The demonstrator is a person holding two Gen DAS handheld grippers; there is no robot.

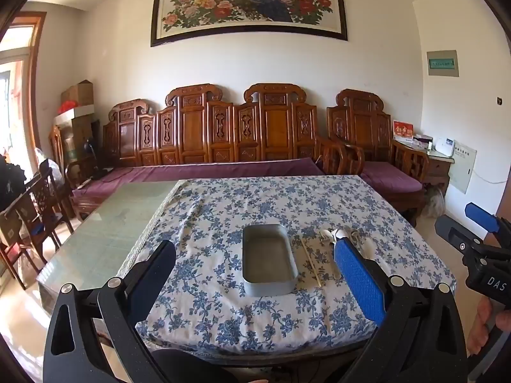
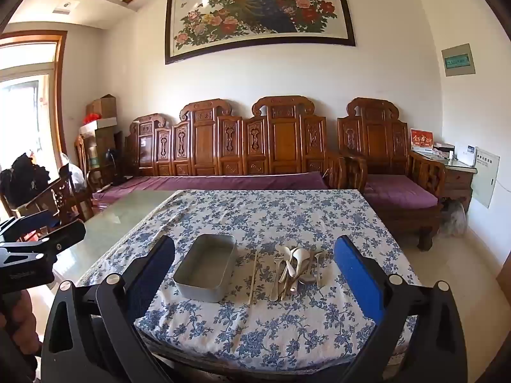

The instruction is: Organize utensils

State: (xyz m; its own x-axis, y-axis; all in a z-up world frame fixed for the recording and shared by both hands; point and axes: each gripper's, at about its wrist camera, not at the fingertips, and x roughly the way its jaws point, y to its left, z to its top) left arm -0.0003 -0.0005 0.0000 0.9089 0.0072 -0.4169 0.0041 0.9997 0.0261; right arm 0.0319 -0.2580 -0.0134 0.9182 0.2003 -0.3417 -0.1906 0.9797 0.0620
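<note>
Grey metal, the tray point(image 2: 204, 268) is sitting empty on the blue-flowered cloth point(image 2: 255, 328) near the front edge of the worktop point(image 2: 111, 233), its long side running away from the cameras, which is leaving its mouth free to take things from either hand. Just beside it on the right, a lone chopstick point(image 2: 253, 279) is lying parallel to its wall, and next to that a loose heap of pale spoons and other utensils point(image 2: 295, 269) is resting crossed over one another, so they will likely need picking out one by one. Both claws are hanging back short of the cloth's near edge, tilted a little downward: the right claw point(image 2: 255, 274) is standing wide with nothing between its pads, looking onto both tray and heap, and the left claw point(image 1: 255, 274) is likewise gaping and empty, framing the tray. Nothing is being touched yet; sorting appears not yet begun.
</note>
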